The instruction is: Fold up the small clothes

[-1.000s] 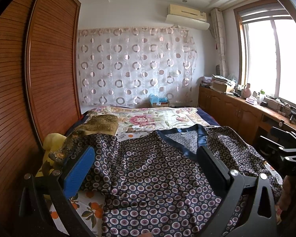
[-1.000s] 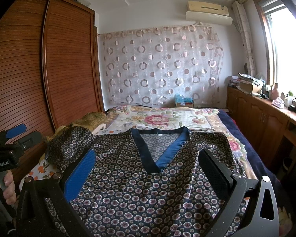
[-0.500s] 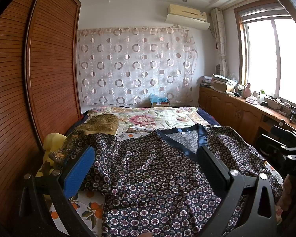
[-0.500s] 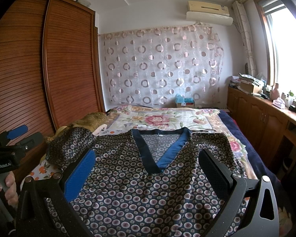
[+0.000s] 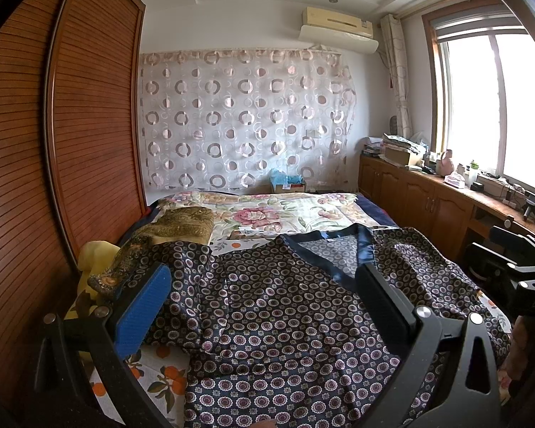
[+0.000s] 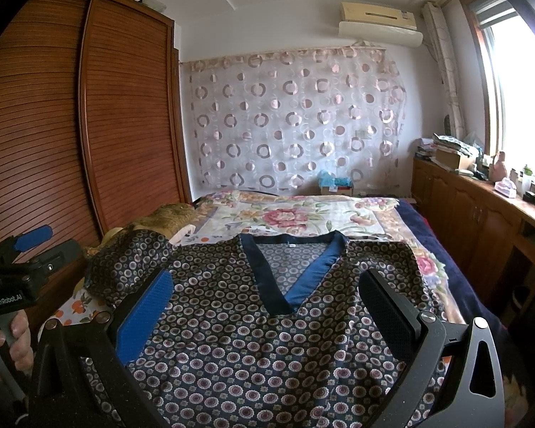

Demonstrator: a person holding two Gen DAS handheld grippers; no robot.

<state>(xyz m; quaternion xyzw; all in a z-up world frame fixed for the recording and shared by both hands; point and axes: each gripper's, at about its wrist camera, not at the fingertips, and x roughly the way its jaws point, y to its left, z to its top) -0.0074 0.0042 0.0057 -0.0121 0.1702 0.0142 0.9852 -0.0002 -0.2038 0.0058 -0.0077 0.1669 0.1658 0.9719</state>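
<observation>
A dark patterned top with a blue V-neck band lies spread front-up on the bed, its neckline toward the headboard curtain. The sleeve on the wardrobe side of the top is bunched into a hump rather than lying flat, partly over a yellow cushion and an olive-gold cloth. The window-side sleeve is flatter.

The right hand-held gripper hangs over the chest of the top, fingers spread wide, gripping nothing. The left hand-held gripper hovers over the wardrobe-side half, equally wide apart and empty.

Folding looks not yet begun. The main risk is the crumpled sleeve: pinching it as it lies could catch the olive-gold cloth beneath, or trap several layers so the fold comes out lumpy. The fabric looks slick and thin, so a shallow pinch may slip free mid-lift, and dragging one side could skew the neckline off centre.
</observation>
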